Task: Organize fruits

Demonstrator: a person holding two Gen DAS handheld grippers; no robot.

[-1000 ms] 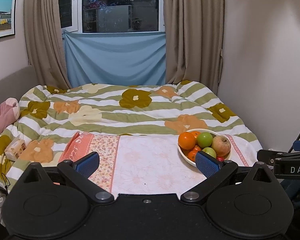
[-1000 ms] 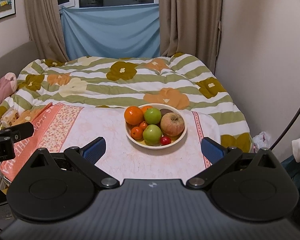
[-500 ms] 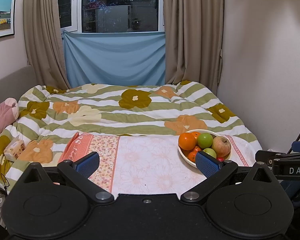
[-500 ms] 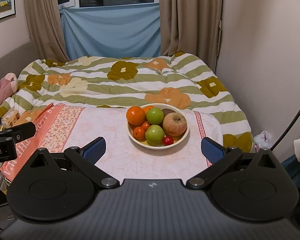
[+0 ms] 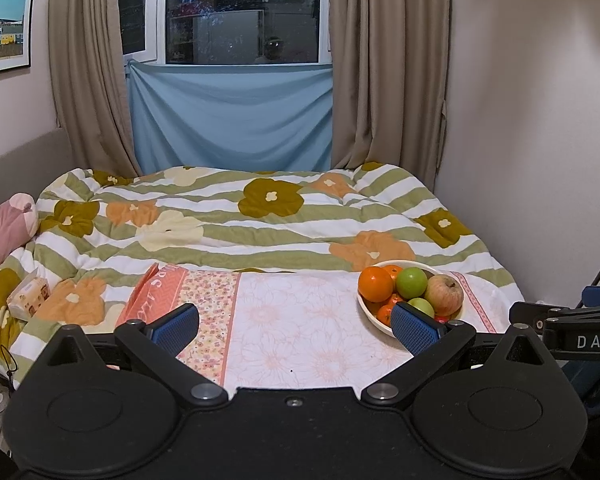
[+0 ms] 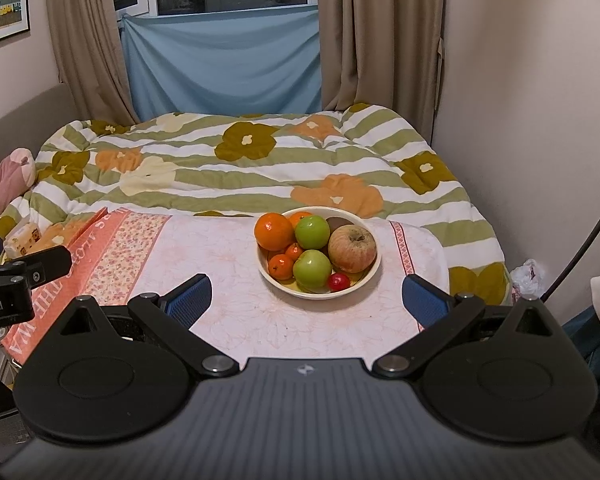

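Observation:
A cream bowl (image 6: 364, 280) of fruit stands on a pink floral tablecloth (image 6: 220, 256). It holds a large orange (image 6: 273, 231), two green apples (image 6: 312, 232), a russet apple (image 6: 352, 249), small tangerines (image 6: 281, 266) and a small red fruit (image 6: 339, 281). My right gripper (image 6: 307, 300) is open and empty, just short of the bowl. My left gripper (image 5: 296, 326) is open and empty, left of the bowl (image 5: 370, 314), its right fingertip (image 5: 414, 328) in front of the bowl's near rim.
A bed with a striped flower quilt (image 5: 260, 216) lies behind the table. A pink plush toy (image 5: 4, 232) and a tissue pack (image 5: 28, 296) sit at the left. A wall (image 5: 540, 160) stands close on the right. Curtains (image 5: 384, 72) and a window are behind.
The right gripper has moved slightly forward and to the left, so the bowl sits a little further right in its view. The left gripper has tilted up slightly. Both stayed open.

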